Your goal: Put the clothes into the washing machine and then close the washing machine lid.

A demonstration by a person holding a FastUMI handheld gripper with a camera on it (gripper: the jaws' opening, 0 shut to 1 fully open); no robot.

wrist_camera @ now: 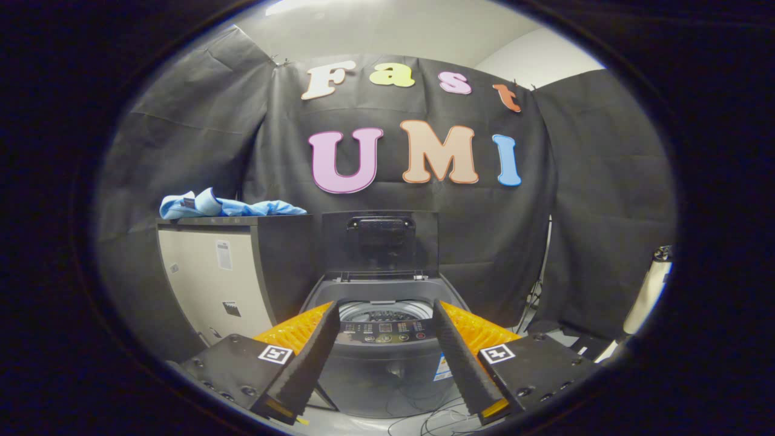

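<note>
A grey top-loading washing machine (pixel 387 363) stands straight ahead, framed between my fingers. Its dark lid (pixel 380 242) is raised upright at the back, and the steel drum (pixel 385 311) shows through the top. A light blue garment (pixel 224 207) lies crumpled on top of a cabinet (pixel 212 284) to the left of the machine, well beyond my left finger. My gripper (pixel 385 312) is open, its two black ribbed fingers (pixel 309 357) spread wide with nothing between them, some way short of the machine.
The beige and dark cabinet stands close against the machine's left side. Black cloth walls close off the back and sides. Cables (pixel 436 421) lie on the floor before the machine. A pale upright object (pixel 651 290) leans at the far right.
</note>
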